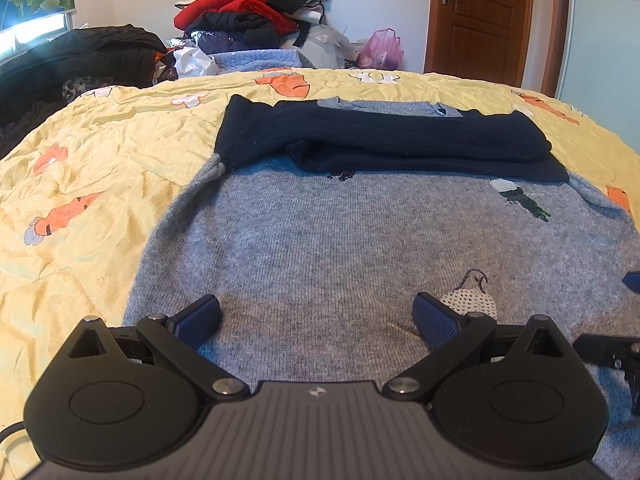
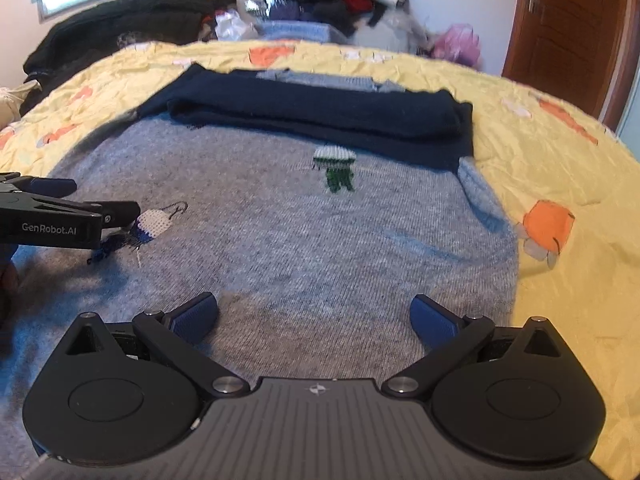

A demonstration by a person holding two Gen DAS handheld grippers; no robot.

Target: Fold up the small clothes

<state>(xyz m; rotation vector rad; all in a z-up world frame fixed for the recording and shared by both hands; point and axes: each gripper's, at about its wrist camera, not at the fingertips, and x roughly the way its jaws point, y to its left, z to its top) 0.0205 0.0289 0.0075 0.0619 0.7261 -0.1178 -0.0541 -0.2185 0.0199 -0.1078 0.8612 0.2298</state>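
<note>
**Grey sweater flat on the bed, both my claws spread above it**

The grey sweater (image 1: 340, 248) lay spread flat on the yellow quilt (image 1: 92, 152), its 2 navy sleeves (image 1: 380, 140) folded across the chest, 1 over the other. Everything else I place from that sweater. On its knit I could see a small white-dotted motif (image 1: 470, 300) near my left claw's inner finger and a white-and-green motif (image 2: 335, 168) just below the sleeves.

My left gripper (image 1: 318, 316) hovered low over the sweater's near end, released, its 2 blue pads (image 1: 200, 316) wide apart with only grey knit between them. My right gripper (image 2: 316, 314) was also released, pads (image 2: 434, 320) equally wide, over the same near end but toward the sweater's right edge, where the quilt showed just beside the knit. Neither claw held any cloth. From the right wrist view, the left claw came in from the side, its tips by the white-dotted motif; whether they touched the knit I cannot tell.

Beyond the sweater's collar end, past the far edge of the quilt, stood a pile of clothes (image 1: 252, 8) in red and black, with a pink plastic bag (image 1: 382, 48) to its right and a brown door (image 1: 480, 20) further right. A black garment (image 1: 80, 60) lay off the quilt's far left corner.
</note>
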